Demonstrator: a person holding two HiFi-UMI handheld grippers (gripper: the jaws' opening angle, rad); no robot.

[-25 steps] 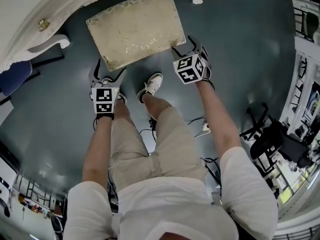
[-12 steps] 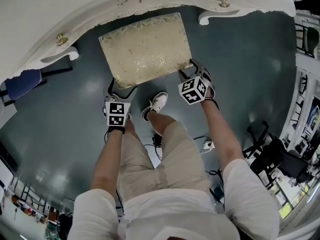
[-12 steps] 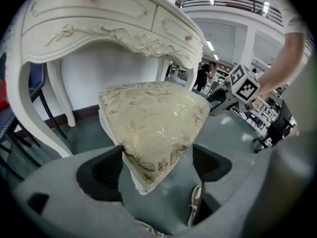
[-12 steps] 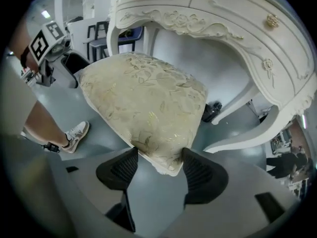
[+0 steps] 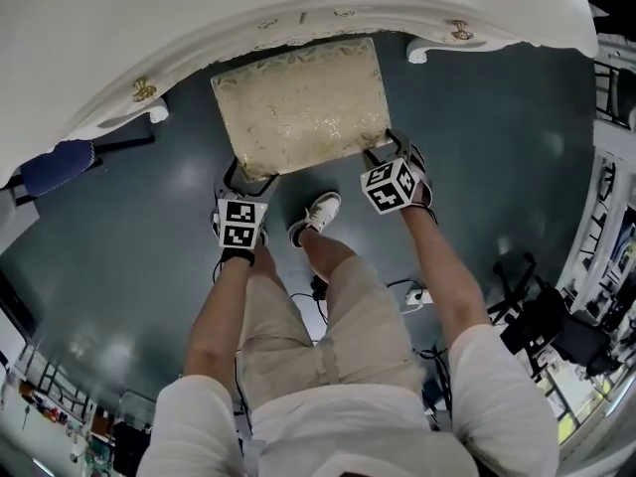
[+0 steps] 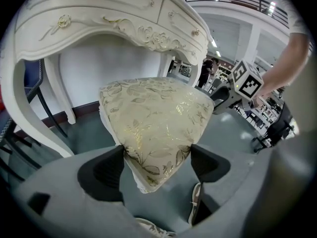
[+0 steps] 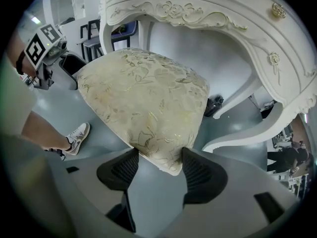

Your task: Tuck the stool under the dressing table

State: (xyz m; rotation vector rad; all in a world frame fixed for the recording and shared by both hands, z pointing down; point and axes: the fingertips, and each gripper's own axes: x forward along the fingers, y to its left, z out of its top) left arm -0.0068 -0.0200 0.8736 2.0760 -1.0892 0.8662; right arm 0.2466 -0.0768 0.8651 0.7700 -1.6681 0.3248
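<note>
The stool (image 5: 303, 102) has a cream cushion with a gold leaf pattern; its far edge lies just under the white dressing table's (image 5: 199, 28) curved front. My left gripper (image 5: 248, 172) is at the cushion's near left corner and my right gripper (image 5: 388, 147) at the near right corner. In the left gripper view the corner of the stool (image 6: 153, 113) sits between the pads of the left gripper (image 6: 156, 165), which touch it. In the right gripper view the right gripper (image 7: 158, 167) clamps the stool (image 7: 143, 98) likewise. Both pairs of jaws have just been closing on the cushion.
The table's carved legs (image 5: 437, 48) (image 5: 149, 112) flank the stool on either side. A blue chair (image 5: 55, 167) stands at the left. The person's shoe (image 5: 316, 215) is just behind the stool. Cables (image 5: 412, 296) and dark office chairs (image 5: 537, 316) are at the right.
The stool has slid towards the dressing table, and its far edge now reaches the table's front. Both grippers have moved forward with it and closed in on the cushion's corners.
</note>
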